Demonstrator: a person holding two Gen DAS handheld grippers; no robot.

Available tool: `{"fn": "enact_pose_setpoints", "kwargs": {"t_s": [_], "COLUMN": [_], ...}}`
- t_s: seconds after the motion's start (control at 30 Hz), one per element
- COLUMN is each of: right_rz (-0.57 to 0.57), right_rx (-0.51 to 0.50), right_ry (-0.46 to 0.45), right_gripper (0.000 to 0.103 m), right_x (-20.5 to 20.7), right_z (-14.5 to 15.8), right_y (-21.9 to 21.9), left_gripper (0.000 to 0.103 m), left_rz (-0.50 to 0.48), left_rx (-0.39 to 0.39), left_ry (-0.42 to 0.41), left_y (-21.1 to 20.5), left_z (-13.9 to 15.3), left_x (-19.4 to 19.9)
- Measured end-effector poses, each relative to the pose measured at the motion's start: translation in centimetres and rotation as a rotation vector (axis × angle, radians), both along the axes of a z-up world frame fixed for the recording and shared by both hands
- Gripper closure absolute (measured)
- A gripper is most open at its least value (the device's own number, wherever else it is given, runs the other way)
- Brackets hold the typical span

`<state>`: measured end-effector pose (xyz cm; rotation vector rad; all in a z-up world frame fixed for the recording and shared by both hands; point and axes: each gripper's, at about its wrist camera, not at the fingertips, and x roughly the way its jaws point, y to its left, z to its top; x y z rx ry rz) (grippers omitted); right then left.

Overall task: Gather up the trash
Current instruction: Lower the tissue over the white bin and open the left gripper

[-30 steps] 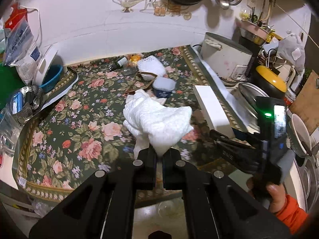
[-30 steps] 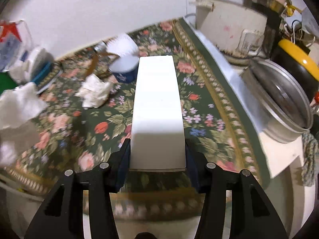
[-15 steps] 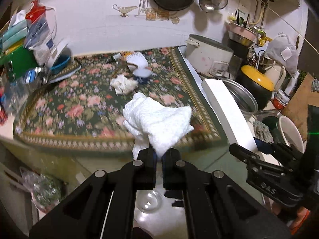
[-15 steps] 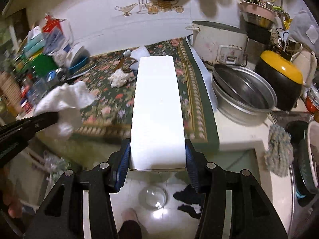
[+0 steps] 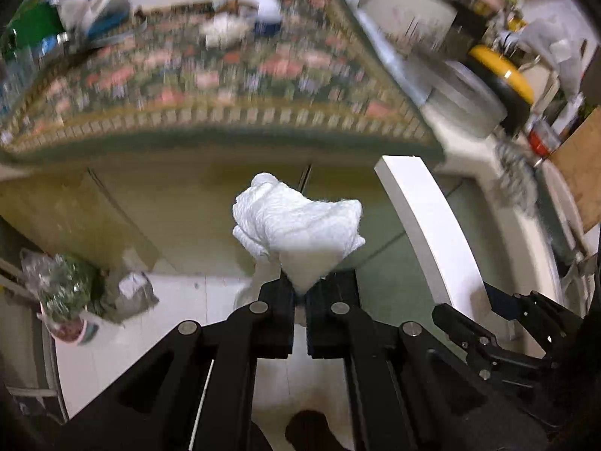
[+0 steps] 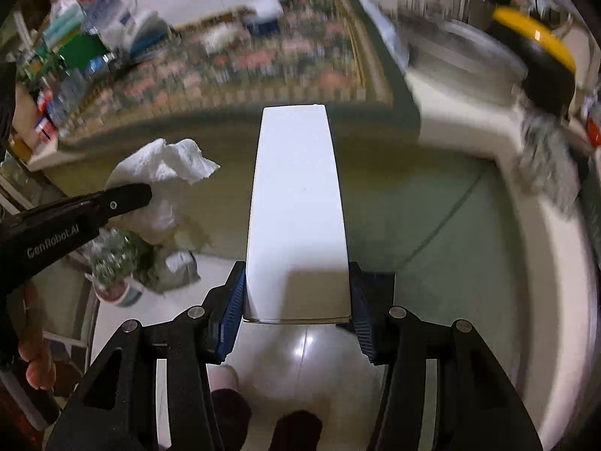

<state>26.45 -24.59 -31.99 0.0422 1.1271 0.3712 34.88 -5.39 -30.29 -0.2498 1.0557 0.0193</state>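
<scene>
My left gripper [image 5: 298,293] is shut on a crumpled white paper towel [image 5: 296,225], held in the air in front of the counter's cabinet doors, above the floor. My right gripper [image 6: 296,297] is shut on a long white box [image 6: 296,203] that points forward. The box also shows in the left wrist view [image 5: 432,229], to the right of the towel. The left gripper's finger [image 6: 112,199] and the towel [image 6: 161,173] show at the left of the right wrist view. More white crumpled paper [image 5: 221,30] lies blurred on the floral cloth [image 5: 225,86].
The counter with the floral cloth is above and ahead, blurred. A yellow-lidded pot [image 5: 503,75] and a metal bowl [image 5: 462,97] stand at its right. Plastic bags of trash [image 5: 67,293] sit on the pale floor at lower left, also in the right wrist view [image 6: 124,263].
Both grippers have pulled back from the counter and dropped lower, each keeping its load. The view now faces the cabinet front and floor, and the trash bags have come closer.
</scene>
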Motion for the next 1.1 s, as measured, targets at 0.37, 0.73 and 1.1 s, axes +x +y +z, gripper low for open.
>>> {"fn": "enact_pose_setpoints", "kwargs": {"t_s": [0.37, 0.73, 1.1], "right_rz": [-0.047, 0.022, 0.071], "right_rx": [-0.08, -0.099, -0.04], "right_ry": [0.228, 0.444, 0.432], "right_gripper": [0.055, 0.055, 0.054], "right_x": [0.4, 0.8, 3.5], "right_z": [-19.6, -36.9, -41.7], "right_y": [4.9, 12.0, 14.6], "left_gripper": [0.1, 0.1, 0.1], "left_rz": [-0.031, 0.005, -0.021], "left_rx": [-0.011, -0.097, -0.127], "left_ry": [0.141, 0.226, 0.253], "left_y": [4.4, 7.3, 7.1], "left_z": [-18.1, -33.6, -40.7], "left_x": [1.6, 3.3, 5.3]}}
